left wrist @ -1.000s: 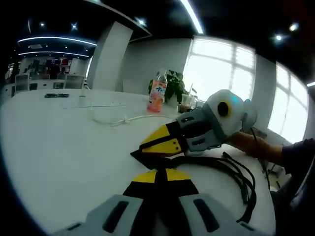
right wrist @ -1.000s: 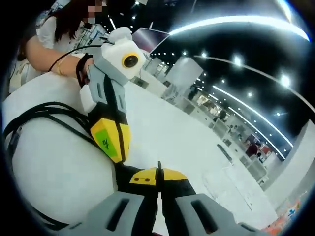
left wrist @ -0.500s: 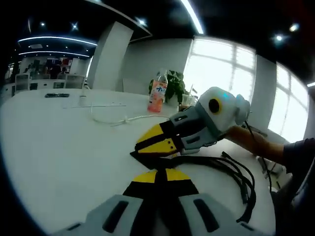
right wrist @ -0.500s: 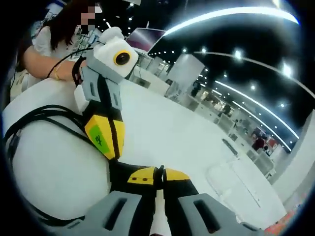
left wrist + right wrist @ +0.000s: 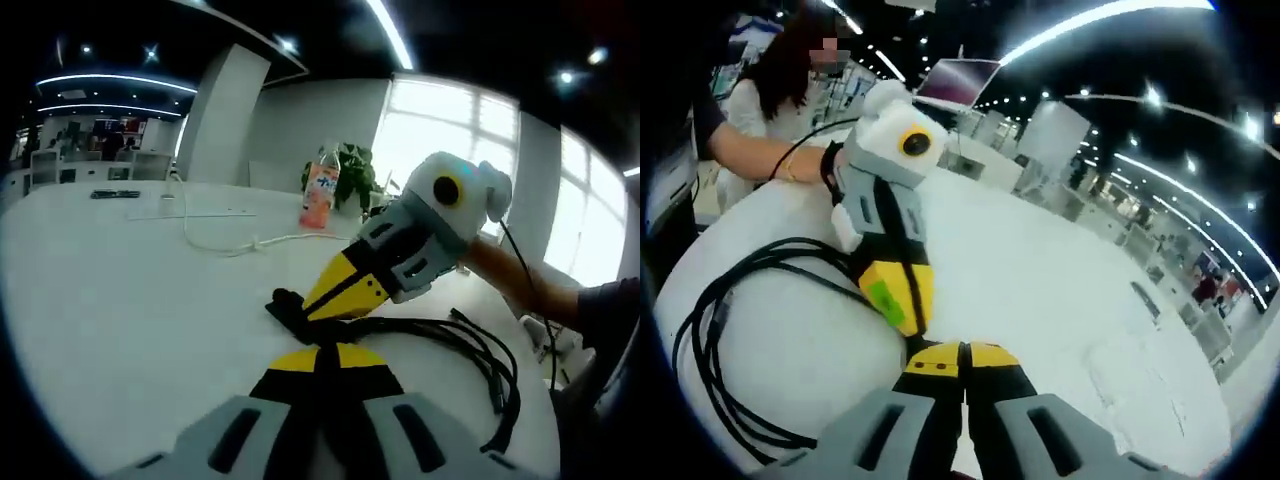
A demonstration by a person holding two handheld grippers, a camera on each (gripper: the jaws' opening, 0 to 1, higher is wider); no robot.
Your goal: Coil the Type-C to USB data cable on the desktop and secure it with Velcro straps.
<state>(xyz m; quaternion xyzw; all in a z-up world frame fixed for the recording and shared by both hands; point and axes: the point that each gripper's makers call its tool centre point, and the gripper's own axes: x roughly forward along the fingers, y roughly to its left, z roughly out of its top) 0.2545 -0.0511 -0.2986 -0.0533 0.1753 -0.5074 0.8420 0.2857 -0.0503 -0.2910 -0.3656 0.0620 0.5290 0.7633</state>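
1. Change since 0.5 s ago, left gripper view: the right gripper (image 5: 318,300) has tipped up, its white body now higher and its yellow tips angled down toward the black strap end (image 5: 287,305). That end, hidden under the tips before, now shows on the table (image 5: 120,300).
2. Right gripper view: the camera has pulled back and tilted, so more of the coiled black cable (image 5: 715,340) shows at left.
3. Left gripper (image 5: 322,352): jaws pressed together, no gap visible, with the black strap running in between the tips. From the right gripper view it (image 5: 902,310) points steeply down, tips just above the right gripper's own.
4. Right gripper (image 5: 962,350): jaws closed tip to tip; whether they pinch the strap I cannot tell.
5. The cable (image 5: 470,350) lies in several loops on the white table, right of both grippers.
6. A hand (image 5: 830,165) with a dark wristband holds the left gripper's body.
7. Background: orange-labelled bottle (image 5: 319,193), potted plant (image 5: 355,172), white cord (image 5: 230,243).
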